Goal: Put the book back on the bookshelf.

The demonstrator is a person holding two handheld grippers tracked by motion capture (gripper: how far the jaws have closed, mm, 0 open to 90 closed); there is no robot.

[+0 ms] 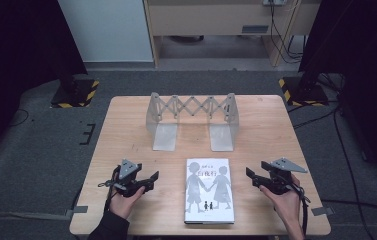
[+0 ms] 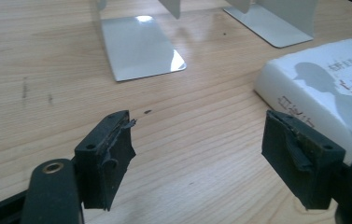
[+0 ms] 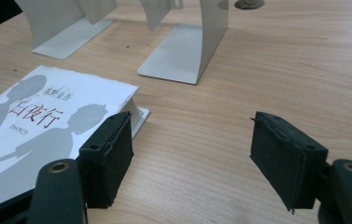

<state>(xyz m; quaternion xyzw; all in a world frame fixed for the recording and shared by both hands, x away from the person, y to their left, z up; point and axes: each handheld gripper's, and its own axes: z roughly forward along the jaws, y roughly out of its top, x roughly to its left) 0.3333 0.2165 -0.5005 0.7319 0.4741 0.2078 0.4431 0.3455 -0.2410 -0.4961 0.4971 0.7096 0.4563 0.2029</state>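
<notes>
Book [image 3: 47, 126] cover: large red title "白夜行", clearest in right gripper view; small author line above it reads roughly "東野圭吾", blurred. Tiny red line under the title, unreadable. Left gripper view: spine [image 2: 299, 109] carries red characters, too blurred to read. High view: title just legible. No other text readable.

Looks like a lab or recording studio: a lone wooden table [image 1: 126, 120] on grey carpet [image 1: 36, 150], black stands on hazard-striped bases [image 1: 74, 93] off its far corners, cables [image 1: 343, 145] trailing across the floor, possibly a desk [image 1: 216, 25] behind.
</notes>
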